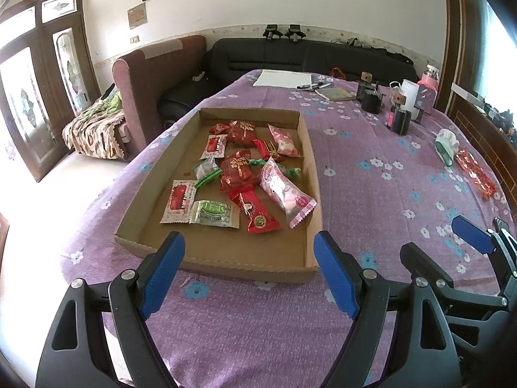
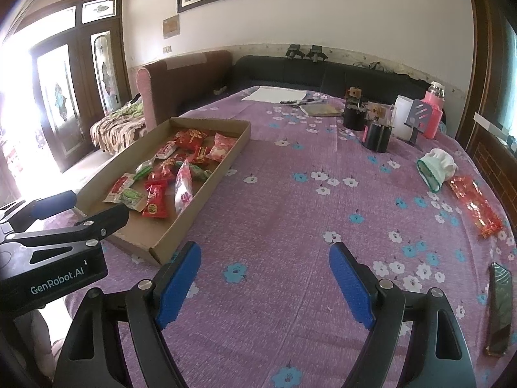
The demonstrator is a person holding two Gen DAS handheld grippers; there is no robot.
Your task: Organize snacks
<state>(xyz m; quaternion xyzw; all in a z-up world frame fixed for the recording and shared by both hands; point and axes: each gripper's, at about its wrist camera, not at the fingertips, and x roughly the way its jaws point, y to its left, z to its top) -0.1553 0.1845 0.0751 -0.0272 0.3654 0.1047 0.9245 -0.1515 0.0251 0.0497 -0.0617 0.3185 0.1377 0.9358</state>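
Observation:
A shallow cardboard tray [image 1: 226, 266] [image 2: 194, 216] lies on the purple flowered tablecloth [image 1: 371, 168]. In it are several wrapped snacks: red packets [image 1: 237, 171], pink packets [image 1: 284, 190] and green ones [image 1: 213, 213]. One long red snack packet [image 1: 475, 169] [image 2: 475, 205] lies loose near the table's right edge. My left gripper [image 1: 249, 237] [image 2: 98, 202] is open and empty, hovering over the tray's near wall. My right gripper [image 2: 265, 247] [image 1: 431, 233] is open and empty above bare cloth, right of the tray.
A white and green cloth item [image 2: 436, 168] lies beside the loose red packet. Black cups [image 2: 376, 135], a white container [image 2: 404, 116] and a pink bottle [image 2: 434, 113] stand at the far right, with paper [image 2: 274, 93] and pens behind. A dark flat object [image 2: 499, 310] lies near right.

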